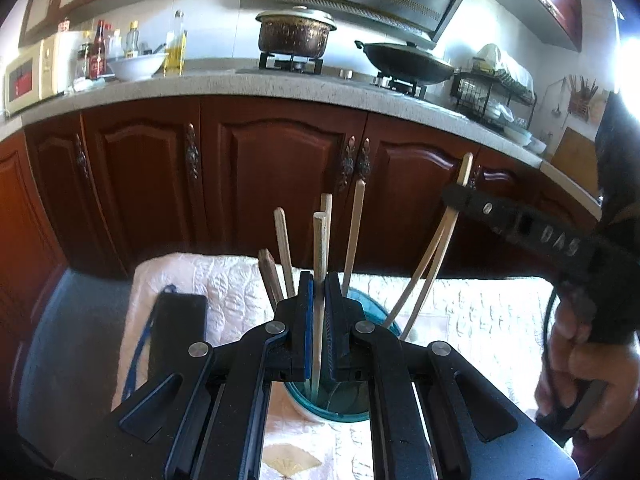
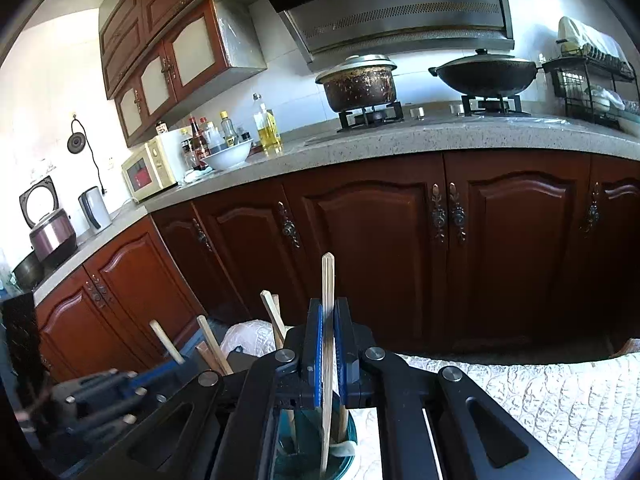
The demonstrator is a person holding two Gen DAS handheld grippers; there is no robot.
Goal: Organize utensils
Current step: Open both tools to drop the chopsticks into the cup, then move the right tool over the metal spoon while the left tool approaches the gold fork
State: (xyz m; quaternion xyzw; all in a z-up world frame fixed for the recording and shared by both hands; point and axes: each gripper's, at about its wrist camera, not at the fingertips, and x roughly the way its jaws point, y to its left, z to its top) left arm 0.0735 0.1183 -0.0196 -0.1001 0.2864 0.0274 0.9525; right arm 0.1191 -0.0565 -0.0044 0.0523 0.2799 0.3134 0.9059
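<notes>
A teal cup [image 1: 352, 410] stands on a white quilted cloth [image 1: 224, 280], and several wooden chopsticks [image 1: 354, 232] lean upright in it. My left gripper [image 1: 319, 280] is shut on one pale chopstick [image 1: 320, 240], whose lower end reaches down into the cup. In the right wrist view, my right gripper [image 2: 328, 308] is shut on another chopstick [image 2: 328, 280], its tip inside the cup [image 2: 346, 454]. The left wrist view shows the right gripper [image 1: 456, 196] coming in from the right, pinching its chopstick [image 1: 465, 170] above the cup. The left gripper [image 2: 108, 394] appears blurred at the lower left of the right wrist view.
A black flat case [image 1: 176, 336] with a blue strap lies on the cloth left of the cup. A person's hand [image 1: 572, 360] grips the right tool's handle. Dark wooden cabinets [image 1: 280, 176] and a stone counter [image 1: 240, 84] with a pot [image 1: 296, 34] and a wok [image 1: 404, 62] stand behind.
</notes>
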